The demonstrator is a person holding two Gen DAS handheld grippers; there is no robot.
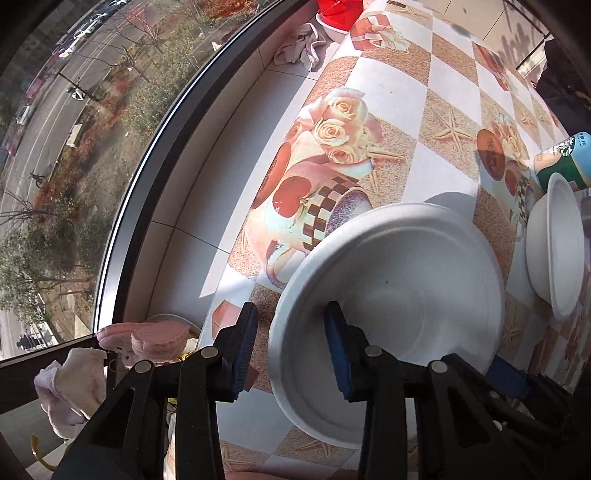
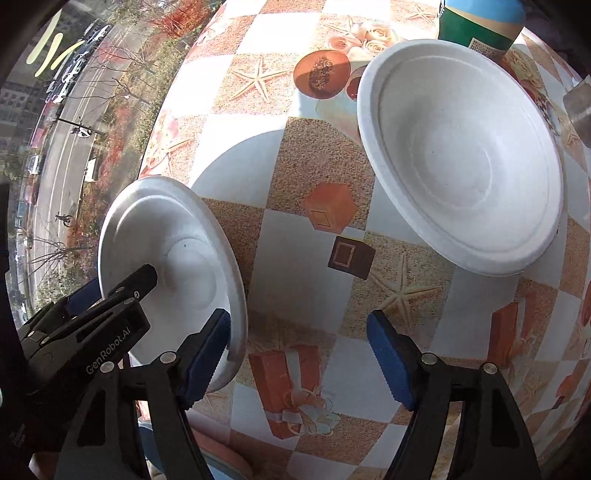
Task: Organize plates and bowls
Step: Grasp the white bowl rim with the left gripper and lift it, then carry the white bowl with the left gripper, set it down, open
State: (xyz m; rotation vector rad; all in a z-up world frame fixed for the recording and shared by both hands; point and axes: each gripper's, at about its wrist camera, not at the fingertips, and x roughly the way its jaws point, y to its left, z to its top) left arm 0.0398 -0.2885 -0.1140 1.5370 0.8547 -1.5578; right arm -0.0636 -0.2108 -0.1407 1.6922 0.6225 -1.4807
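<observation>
— At the window edge of the surface [image 2: 295, 240], what have my left tongs [image 1: 291, 347] got?

— Nothing gripped, as far as I can judge. They straddle the rim of the near paper plate [image 1: 399, 280], one finger outside and one inside, with a gap showing. I'd say that straddle sets up a rim pinch.

— And my right tongs [image 2: 299, 354]?

— Spread wide and empty over the patterned cloth, their left finger just beside that same plate. The second paper plate [image 2: 461, 166] lies ahead to the right, apart from them, near a Starbucks cup [image 2: 480, 22]; probably the stacking target.
</observation>
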